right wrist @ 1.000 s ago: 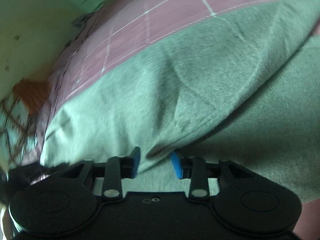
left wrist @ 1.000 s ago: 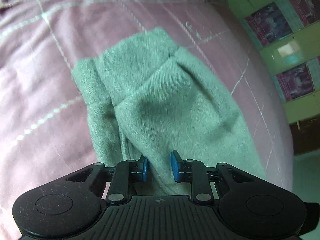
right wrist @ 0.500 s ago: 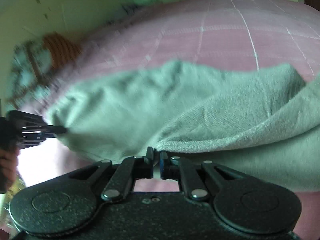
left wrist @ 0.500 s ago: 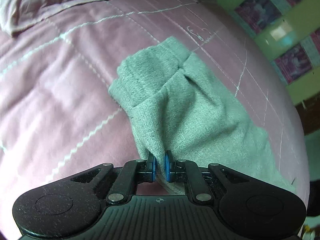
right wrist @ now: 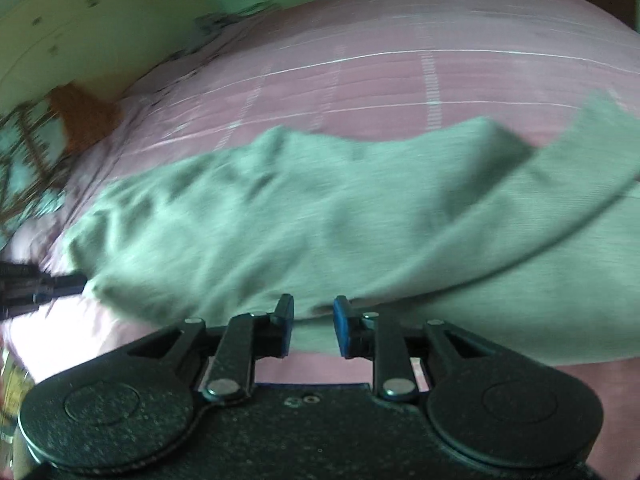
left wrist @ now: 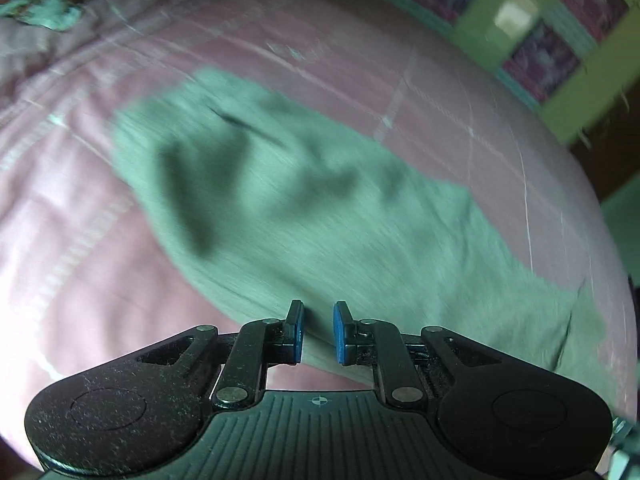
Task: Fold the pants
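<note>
Left wrist view: green pants [left wrist: 304, 200] sprawl from centre-left to lower right of frame across the pink checked bedspread [left wrist: 72, 240]. Left gripper [left wrist: 318, 332] at bottom centre, blue pads spread apart, nothing pinched, cloth behind the gap. Right wrist view: pants [right wrist: 320, 220] fill mid-frame. Right gripper [right wrist: 312, 330] jaws opening, pads off the cloth edge.

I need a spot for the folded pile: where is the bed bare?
Bare quilt lies beyond the pants, toward the green wall, and left of the pants in the left view. The near edge is crowded with cloth and both grippers.
</note>
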`<state>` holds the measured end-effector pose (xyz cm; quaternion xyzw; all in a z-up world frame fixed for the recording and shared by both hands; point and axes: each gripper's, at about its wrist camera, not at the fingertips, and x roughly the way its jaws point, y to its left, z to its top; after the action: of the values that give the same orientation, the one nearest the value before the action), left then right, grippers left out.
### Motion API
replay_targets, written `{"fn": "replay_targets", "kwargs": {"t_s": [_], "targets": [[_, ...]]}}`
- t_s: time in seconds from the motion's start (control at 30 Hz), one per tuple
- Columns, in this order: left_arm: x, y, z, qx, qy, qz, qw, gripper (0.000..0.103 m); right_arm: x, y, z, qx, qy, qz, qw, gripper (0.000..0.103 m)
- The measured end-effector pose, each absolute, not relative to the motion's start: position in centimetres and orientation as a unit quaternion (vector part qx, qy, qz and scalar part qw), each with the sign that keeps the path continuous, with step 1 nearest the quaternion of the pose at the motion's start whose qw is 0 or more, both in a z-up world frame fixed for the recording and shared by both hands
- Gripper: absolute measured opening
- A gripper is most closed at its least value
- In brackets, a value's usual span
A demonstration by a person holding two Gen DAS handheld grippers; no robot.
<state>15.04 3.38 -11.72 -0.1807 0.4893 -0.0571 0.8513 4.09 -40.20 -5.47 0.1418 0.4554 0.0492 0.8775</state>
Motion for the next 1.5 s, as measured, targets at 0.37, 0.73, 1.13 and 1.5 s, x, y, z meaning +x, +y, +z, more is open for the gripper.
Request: {"fn": "replay_targets", "kwargs": {"t_s": [0.37, 0.73, 1.13, 1.5], "targets": [[13.0, -1.6, -12.7, -0.088, 0.466, -0.043, 0.879, 0.029, 7.5, -46.6, -4.6, 0.168, 0.459, -0.086, 0.868, 0.054], [13.2, -0.8, -13.5, -0.115, 0.456, -0.060, 0.880, 0.029, 9.2, -46.7, -6.8, 0.109, 0.524, -0.147, 0.832, 0.004], [12.8, -1.3, -12.8, -0.094, 0.452, -0.057, 0.885, 0.029, 2.6, -48.9, -7.4, 0.152, 0.509, -0.131, 0.837, 0.017], [13.1, -3.6, -12.6, -0.076, 0.450, -0.024, 0.890, 0.033, 9.4, -51.2, -7.5, 0.044, 0.510, -0.194, 0.837, 0.052]]}}
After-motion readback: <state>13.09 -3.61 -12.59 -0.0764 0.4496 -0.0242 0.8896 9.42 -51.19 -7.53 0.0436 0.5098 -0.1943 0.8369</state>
